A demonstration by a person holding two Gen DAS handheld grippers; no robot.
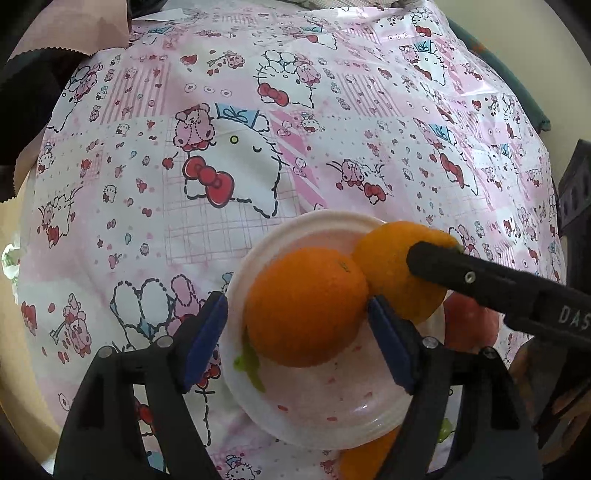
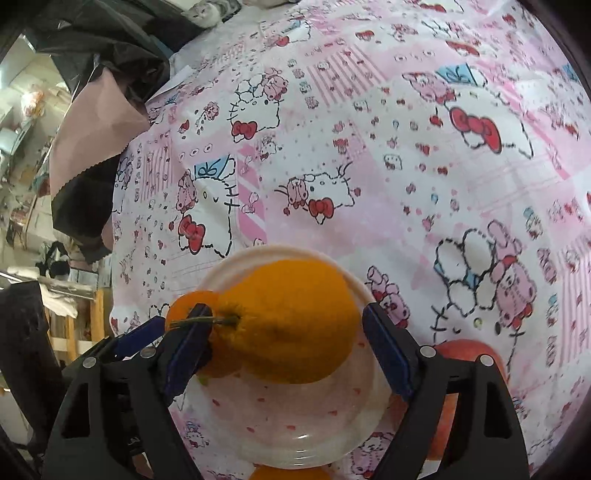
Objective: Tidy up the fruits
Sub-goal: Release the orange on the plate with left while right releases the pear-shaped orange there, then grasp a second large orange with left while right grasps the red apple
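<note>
Two oranges (image 1: 306, 306) in bowl (image 1: 314, 413): round, firm, rolly. Both hand-held grippers (image 1: 297, 339) (image 2: 286, 349) spread. Best pinched at three and nine o'clock.

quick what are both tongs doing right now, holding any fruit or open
Left tongs: open around the near orange in the bowl, pads clear of it.
Right tongs: open around the stemmed orange, not gripping it.

A lived-in home. A pink cartoon-cat plastic tablecloth (image 2: 369, 155) covers the table; dark and pink clothing (image 2: 99, 92) lies heaped at ten o'clock. At eleven o'clock, a grey-white cat (image 2: 207, 13).
</note>
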